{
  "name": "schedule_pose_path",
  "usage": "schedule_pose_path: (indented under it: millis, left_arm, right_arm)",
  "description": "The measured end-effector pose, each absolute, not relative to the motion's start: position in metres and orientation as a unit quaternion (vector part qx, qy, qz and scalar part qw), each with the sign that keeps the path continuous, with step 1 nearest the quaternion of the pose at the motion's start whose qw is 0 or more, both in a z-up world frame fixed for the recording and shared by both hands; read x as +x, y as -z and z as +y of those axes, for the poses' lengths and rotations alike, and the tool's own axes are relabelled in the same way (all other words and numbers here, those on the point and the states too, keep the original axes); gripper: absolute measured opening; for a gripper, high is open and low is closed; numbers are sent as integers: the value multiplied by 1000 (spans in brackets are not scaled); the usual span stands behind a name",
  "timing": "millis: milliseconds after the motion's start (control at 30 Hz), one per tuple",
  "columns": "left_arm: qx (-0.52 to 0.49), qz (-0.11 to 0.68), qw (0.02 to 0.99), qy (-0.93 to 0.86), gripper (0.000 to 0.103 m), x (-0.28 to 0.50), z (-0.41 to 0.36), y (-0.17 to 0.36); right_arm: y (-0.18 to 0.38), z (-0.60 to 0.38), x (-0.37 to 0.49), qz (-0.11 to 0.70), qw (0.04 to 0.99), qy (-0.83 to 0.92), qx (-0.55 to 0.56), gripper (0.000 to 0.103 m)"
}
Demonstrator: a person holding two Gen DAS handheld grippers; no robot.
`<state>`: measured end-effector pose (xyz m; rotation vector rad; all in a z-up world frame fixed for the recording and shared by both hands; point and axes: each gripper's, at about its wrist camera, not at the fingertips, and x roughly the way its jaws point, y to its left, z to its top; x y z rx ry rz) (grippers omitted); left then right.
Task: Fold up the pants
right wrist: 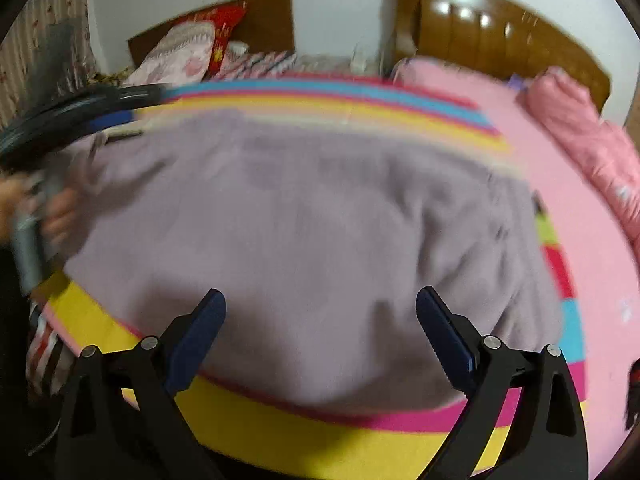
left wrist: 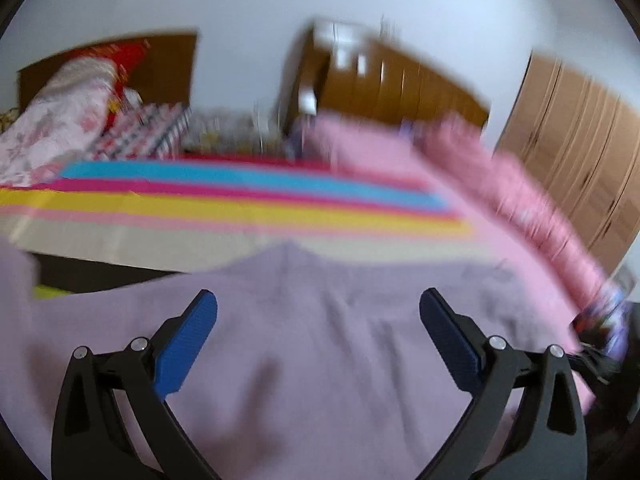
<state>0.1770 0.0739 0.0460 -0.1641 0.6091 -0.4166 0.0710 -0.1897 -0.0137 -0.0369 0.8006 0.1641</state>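
Both views are motion-blurred; I note only what reads clearly.

Left wrist view, left to right: a floral quilt roll (left wrist: 60, 120) sits at upper left, against a dark headboard. A striped sheet (left wrist: 240, 208) of blue, magenta, yellow and cream bands runs across the middle. A wooden headboard (left wrist: 400, 84) stands at upper centre, a pink quilt (left wrist: 540, 208) runs down the right edge, and a wardrobe (left wrist: 580, 152) is at far right. I see no containers in either view.

The lilac pants (left wrist: 300, 340) fill the lower half of this frame, spread flat on the bed. A seam or crease runs from the upper centre of the cloth down towards me. I cannot tell waist from hem, so I leave their direction open.

My left gripper (left wrist: 318, 308) has its blue fingers (left wrist: 188, 344) spread wide. They hang over the cloth with nothing between them.

Right wrist view, left to right: a hand (right wrist: 36, 208) at the left edge holds the other tool, blurred. The pants (right wrist: 300, 240) lie as a broad mass across the frame's centre, their near edge just short of the yellow border. The long axis appears to run left to right, though the blur makes this uncertain.

My right gripper (right wrist: 320, 304) is likewise wide apart and grips nothing, above the near edge of the cloth.
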Motion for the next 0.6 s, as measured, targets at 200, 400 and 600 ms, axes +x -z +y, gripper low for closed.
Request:
schedule_pose_path:
  millis: [200,400,600]
  left_arm:
    - [-111,279,952,59,101,136,216,-53]
    - [-272,283,916,-79,100,108,387,-16]
    - [-323,293,894,-105,98,94,448,15]
  right_arm:
    - [-32,-82,128,333,914,-225,-47,93]
    - [-48,73,164,304,864,-375,-144,93]
    - [-42,169,250,374,792,-454,-161,87]
